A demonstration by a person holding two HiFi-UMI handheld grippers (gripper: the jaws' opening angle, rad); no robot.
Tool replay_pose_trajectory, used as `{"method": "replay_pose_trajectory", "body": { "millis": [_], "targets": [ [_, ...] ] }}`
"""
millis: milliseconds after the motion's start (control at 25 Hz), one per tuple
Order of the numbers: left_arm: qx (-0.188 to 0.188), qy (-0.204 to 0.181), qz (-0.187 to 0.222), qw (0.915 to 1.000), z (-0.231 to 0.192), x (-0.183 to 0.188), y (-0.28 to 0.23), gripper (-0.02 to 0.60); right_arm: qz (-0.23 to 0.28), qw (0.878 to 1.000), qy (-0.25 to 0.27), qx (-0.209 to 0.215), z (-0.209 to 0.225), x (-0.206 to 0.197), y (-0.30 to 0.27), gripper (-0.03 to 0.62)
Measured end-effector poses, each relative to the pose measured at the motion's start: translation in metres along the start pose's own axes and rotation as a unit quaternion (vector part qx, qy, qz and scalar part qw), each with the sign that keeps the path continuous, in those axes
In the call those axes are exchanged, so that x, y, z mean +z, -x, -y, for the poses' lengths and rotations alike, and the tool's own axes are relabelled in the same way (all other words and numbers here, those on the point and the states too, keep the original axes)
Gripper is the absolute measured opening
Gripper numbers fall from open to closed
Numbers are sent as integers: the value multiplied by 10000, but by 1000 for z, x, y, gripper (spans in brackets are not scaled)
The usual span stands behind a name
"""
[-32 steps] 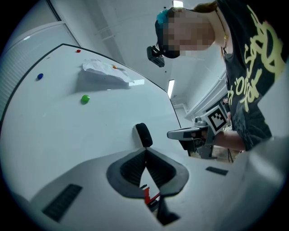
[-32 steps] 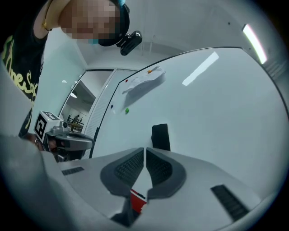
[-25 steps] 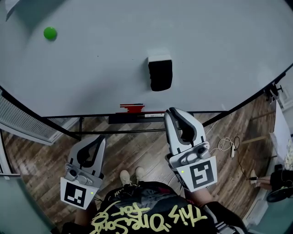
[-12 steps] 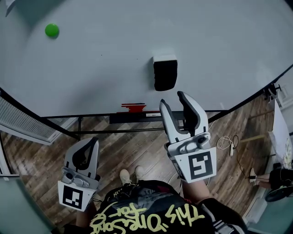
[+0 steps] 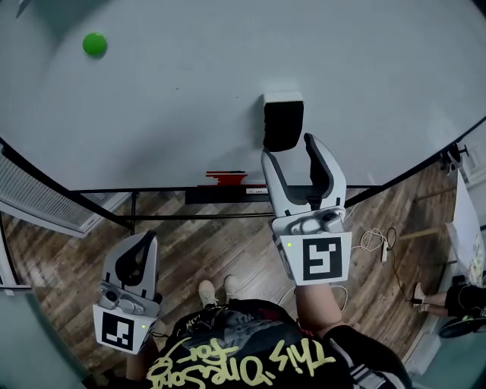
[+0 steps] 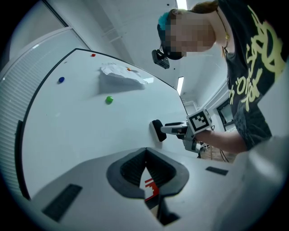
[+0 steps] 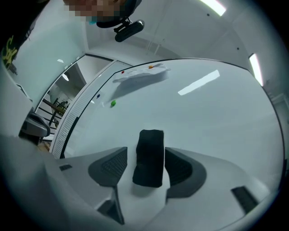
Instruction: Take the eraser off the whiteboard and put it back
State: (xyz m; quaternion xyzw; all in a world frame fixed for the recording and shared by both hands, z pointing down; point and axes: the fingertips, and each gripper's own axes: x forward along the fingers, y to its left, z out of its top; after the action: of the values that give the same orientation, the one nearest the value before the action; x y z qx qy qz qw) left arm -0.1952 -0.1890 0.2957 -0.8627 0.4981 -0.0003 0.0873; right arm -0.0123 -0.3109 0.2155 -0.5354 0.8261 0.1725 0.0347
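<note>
The whiteboard (image 5: 167, 114) fills the frame. The right gripper (image 5: 289, 149) is raised to it, jaws opening; the left gripper (image 5: 143, 241) hangs low, jaws closed on nothing. The black eraser (image 5: 282, 121) clings to the board between the right jaws, neither pad pressing it.

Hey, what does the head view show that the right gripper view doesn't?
Head view only: the marker cube on the right tongs, a red item on the tray, cables on the floor. Right gripper view only: ceiling lights and the head-mounted camera. Both: the black eraser on the whiteboard, between the right tongs' opening jaws, plus a green magnet.
</note>
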Motion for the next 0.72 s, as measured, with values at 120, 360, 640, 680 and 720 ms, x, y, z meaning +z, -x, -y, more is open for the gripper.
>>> {"method": "replay_pose_trajectory", "body": {
  "millis": [120,360,640,680,720],
  "targets": [
    [45,-11,-27,10000,-2,-3,1,6,-91,9999,104,-34,2,-7,-8,250],
    [141,-36,-34,9999,-5,0,6,6,20,9995,177,-258,7,-6,-18,259],
    [261,-39,-85,9996,-12,-3,12,6,45,9984,277,-481,10,-13,-30,265],
    [278,-51,-85,9996,-13,-2,13,6,36,9983,299,-497,10,-14,-31,265],
    [287,-67,-89,9995,-13,-2,13,6,20,9981,331,-522,10,-15,-33,265]
  ]
}}
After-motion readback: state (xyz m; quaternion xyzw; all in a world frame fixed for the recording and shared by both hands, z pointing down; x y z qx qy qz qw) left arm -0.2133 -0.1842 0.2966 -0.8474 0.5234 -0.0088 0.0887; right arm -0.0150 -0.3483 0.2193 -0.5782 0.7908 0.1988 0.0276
